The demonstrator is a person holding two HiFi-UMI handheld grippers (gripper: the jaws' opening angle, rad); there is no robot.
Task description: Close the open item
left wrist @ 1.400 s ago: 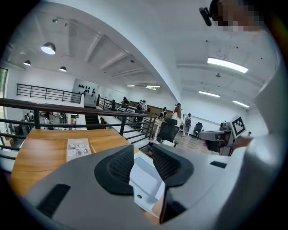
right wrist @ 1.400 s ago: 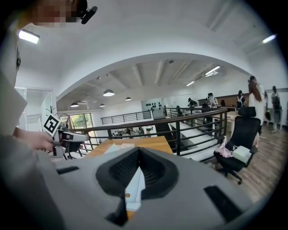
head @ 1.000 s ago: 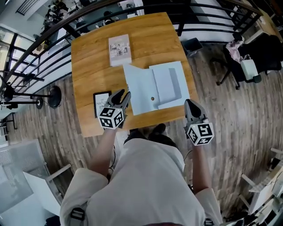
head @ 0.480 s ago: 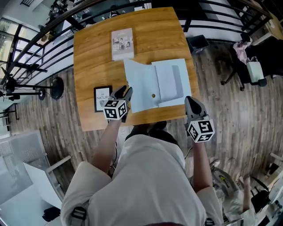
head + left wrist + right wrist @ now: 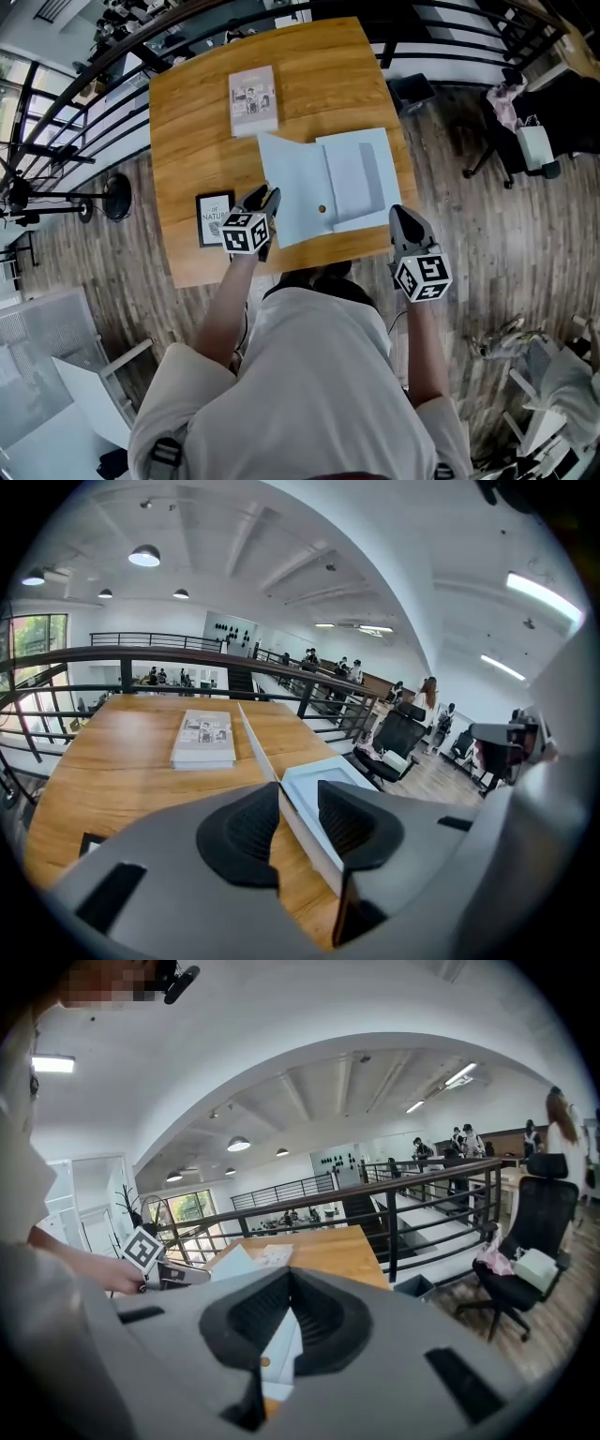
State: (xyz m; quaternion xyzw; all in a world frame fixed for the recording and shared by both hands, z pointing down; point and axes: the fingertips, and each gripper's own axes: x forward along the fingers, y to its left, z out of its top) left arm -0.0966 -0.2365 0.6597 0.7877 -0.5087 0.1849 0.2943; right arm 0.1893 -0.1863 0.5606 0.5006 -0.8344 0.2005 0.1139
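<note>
Box (image 5: 354, 178) lies open mid-table (image 5: 187, 103) - nothing closed yet. My left gripper (image 5: 265, 199) is part open with the lid's (image 5: 292, 192) left edge between the jaws, not clamped. Right gripper (image 5: 405, 217) pinched together, empty, by the near right corner. Still to do - swing the lid over.

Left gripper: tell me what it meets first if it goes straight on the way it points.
The left gripper would meet the raised lid of the pale box first; the lid's edge stands between its open jaws.
</note>
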